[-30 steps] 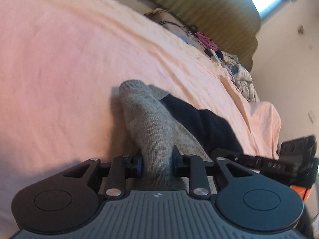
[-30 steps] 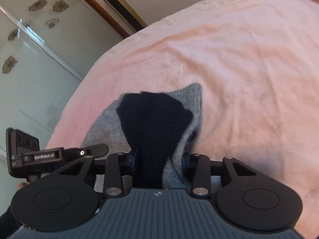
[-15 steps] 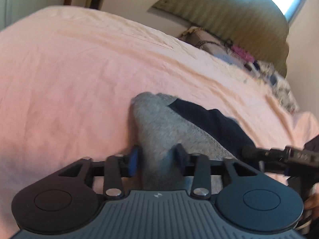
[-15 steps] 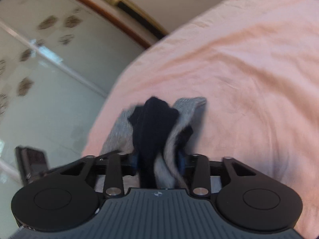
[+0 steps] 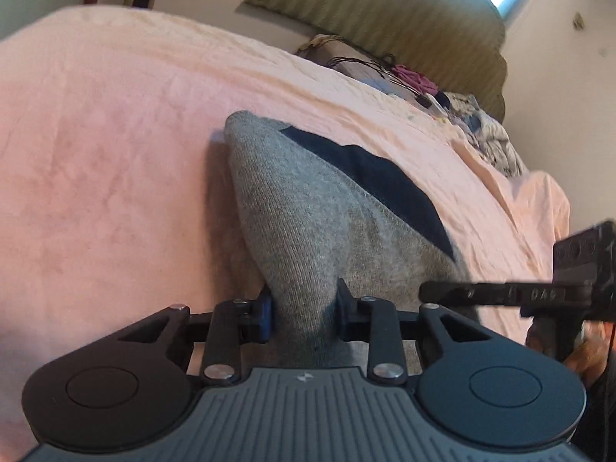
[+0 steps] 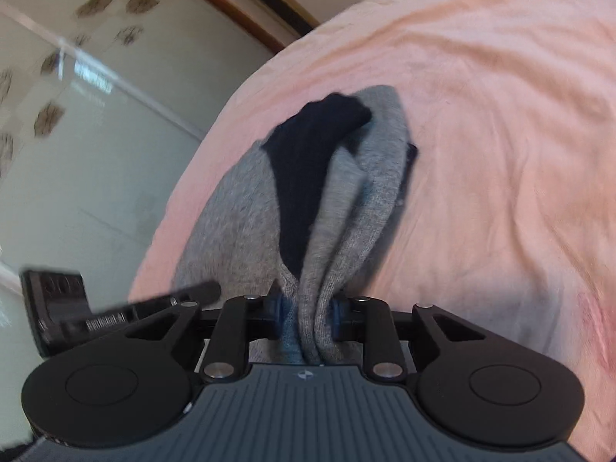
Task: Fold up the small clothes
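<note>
A: Start at the left gripper [image 5: 304, 310]. What is it doing?

B: It is clenched on the grey sock [image 5: 308, 223]; its jaws have just been closing, and the blue-faced pads press the knit from both sides. The sock is a soft ribbed wool-like weave, rounded at its far end, with a dark navy panel [image 5: 381, 181] running along its right side.

A: And the right gripper [image 6: 307, 313]?

B: Also grasping the same bundle [image 6: 346, 208], jaws just closed in, the fabric bunched into narrow vertical folds between the pads. From this side the navy part [image 6: 308, 169] sits on top, towards the far left of the bundle.

A: Where does the sock lie?

B: On a pink bedsheet [image 5: 115, 161], smooth but faintly creased; the far end rests on it while the near end is pinched in both grippers.

A: Anything readable?

B: The other gripper's black arm [image 5: 500, 292] crosses at the right of the left view with raised lettering, too blurred to read. A small logo marks each ribbed grey housing.

A: Farther out?

B: A padded olive headboard [image 5: 404, 15] with stitched vertical channels, and a heap of mixed clothes [image 5: 442, 104] at the far right of the bed. In the right view, a glossy pale door with flower motifs [image 6: 77, 77] stands to the left.
</note>
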{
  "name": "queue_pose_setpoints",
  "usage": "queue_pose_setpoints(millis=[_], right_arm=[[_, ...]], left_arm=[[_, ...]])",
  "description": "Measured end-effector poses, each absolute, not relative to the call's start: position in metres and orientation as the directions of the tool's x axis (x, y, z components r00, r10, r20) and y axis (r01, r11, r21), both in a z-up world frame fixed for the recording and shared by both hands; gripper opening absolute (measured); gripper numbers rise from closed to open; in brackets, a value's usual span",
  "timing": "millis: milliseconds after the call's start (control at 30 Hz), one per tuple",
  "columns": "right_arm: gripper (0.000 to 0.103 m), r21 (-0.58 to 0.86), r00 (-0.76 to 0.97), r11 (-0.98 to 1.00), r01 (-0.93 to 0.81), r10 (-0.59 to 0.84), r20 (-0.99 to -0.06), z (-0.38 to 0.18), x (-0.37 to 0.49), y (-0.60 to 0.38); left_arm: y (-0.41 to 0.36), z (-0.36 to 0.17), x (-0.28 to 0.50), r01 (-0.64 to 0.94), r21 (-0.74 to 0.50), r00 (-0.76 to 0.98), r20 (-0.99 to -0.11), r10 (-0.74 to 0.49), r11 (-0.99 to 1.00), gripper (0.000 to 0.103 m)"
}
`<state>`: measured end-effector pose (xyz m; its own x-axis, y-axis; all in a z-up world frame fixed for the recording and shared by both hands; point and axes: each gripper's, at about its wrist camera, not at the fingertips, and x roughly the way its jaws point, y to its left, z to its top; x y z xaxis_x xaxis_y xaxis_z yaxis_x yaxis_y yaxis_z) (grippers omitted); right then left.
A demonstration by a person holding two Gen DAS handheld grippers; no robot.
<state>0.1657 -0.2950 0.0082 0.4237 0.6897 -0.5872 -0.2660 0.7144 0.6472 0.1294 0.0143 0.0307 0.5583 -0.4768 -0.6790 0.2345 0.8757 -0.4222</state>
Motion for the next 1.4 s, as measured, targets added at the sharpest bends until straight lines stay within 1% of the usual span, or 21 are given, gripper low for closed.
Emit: queue_pose_setpoints(millis=[133,167,267,333,400,433,467,500,533,567,667,800,867,933,1000,1067,1133,1267,1300,1367,1400], right_arm=[[0.03,0.685,0.414,0.684,-0.251,0.716,-0.563,0.0,0.148,-0.303],[0.042,0.684,0.428,0.69,-0.238,0.706,-0.564,-0.001,0.143,-0.305],[0.068,0.698,0.47,0.685,-0.208,0.696,-0.543,0.001,0.12,-0.315],[0.075,0.696,0.488,0.687,-0.211,0.691,-0.534,0.005,0.103,-0.321],[0.075,0.711,0.472,0.676,-0.193,0.699,-0.537,0.003,0.097,-0.323],[0.074,0.714,0.46,0.673,-0.193,0.705,-0.54,0.001,0.098,-0.322],[0.069,0.711,0.454,0.676,-0.196,0.705,-0.545,0.0,0.099,-0.319],[0.064,0.705,0.442,0.682,-0.194,0.703,-0.557,0.0,0.102,-0.315],[0.046,0.712,0.416,0.676,-0.19,0.713,-0.565,0.001,0.104,-0.313],[0.019,0.739,0.372,0.648,-0.181,0.741,-0.559,0.0,0.106,-0.31],[0.02,0.73,0.34,0.653,-0.202,0.746,-0.573,0.007,0.096,-0.307],[0.021,0.743,0.356,0.65,-0.158,0.74,-0.571,-0.008,0.095,-0.322],[0.045,0.747,0.386,0.645,-0.16,0.738,-0.554,0.003,0.095,-0.329],[0.071,0.718,0.497,0.668,-0.198,0.7,-0.514,0.027,0.097,-0.338],[0.076,0.691,0.55,0.681,-0.241,0.683,-0.481,0.05,0.113,-0.332],[0.077,0.657,0.588,0.706,-0.266,0.659,-0.469,0.066,0.139,-0.31],[0.08,0.644,0.564,0.696,-0.319,0.685,-0.461,0.07,0.174,-0.279],[0.077,0.521,0.506,0.795,-0.31,0.602,-0.618,0.046,0.223,-0.236],[0.071,0.456,0.514,0.83,-0.322,0.557,-0.652,0.036,0.224,-0.234],[0.042,0.42,0.561,0.851,-0.316,0.524,-0.641,0.033,0.219,-0.247],[0.033,0.439,0.57,0.853,-0.282,0.517,-0.638,0.03,0.219,-0.255]], left_arm=[[0.008,0.029,0.103,0.269,-0.315,0.603,-0.682,-0.414,0.91,0.034],[0.009,0.029,0.098,0.264,-0.322,0.61,-0.675,-0.416,0.909,0.04],[0.022,0.02,0.082,0.227,-0.443,0.549,-0.677,-0.49,0.867,0.08],[0.027,0.01,0.072,0.201,-0.524,0.514,-0.663,-0.545,0.827,0.082],[0.023,0.009,0.067,0.212,-0.505,0.532,-0.658,-0.533,0.836,0.079],[0.021,0.009,0.068,0.21,-0.492,0.538,-0.663,-0.52,0.845,0.069],[0.018,0.008,0.072,0.199,-0.48,0.53,-0.68,-0.506,0.854,0.016],[0.018,0.006,0.077,0.182,-0.48,0.502,-0.705,-0.501,0.858,0.013],[0.021,0.006,0.079,0.167,-0.488,0.493,-0.711,-0.501,0.857,0.013],[0.024,0.01,0.077,0.173,-0.473,0.491,-0.719,-0.492,0.864,0.012],[0.026,0.018,0.066,0.222,-0.426,0.486,-0.732,-0.478,0.877,0.013],[0.029,0.024,0.055,0.244,-0.33,0.519,-0.75,-0.41,0.912,0.023],[0.034,0.047,0.042,0.247,-0.244,0.613,-0.71,-0.346,0.938,0.026],[0.028,0.069,0.033,0.239,-0.127,0.738,-0.621,-0.265,0.963,0.041],[0.006,0.078,0.04,0.23,-0.055,0.812,-0.54,-0.223,0.972,0.094],[-0.027,0.072,0.054,0.249,0.009,0.851,-0.479,-0.214,0.969,0.097],[-0.059,0.056,0.073,0.291,0.059,0.84,-0.494,-0.226,0.955,0.097],[-0.079,0.007,0.103,0.296,0.103,0.765,-0.621,-0.171,0.949,0.097],[-0.074,0.001,0.099,0.305,0.09,0.779,-0.596,-0.194,0.948,0.098],[-0.065,0.001,0.103,0.296,0.032,0.756,-0.618,-0.214,0.955,0.101],[-0.064,0.0,0.105,0.292,0.023,0.75,-0.625,-0.214,0.956,0.103]])
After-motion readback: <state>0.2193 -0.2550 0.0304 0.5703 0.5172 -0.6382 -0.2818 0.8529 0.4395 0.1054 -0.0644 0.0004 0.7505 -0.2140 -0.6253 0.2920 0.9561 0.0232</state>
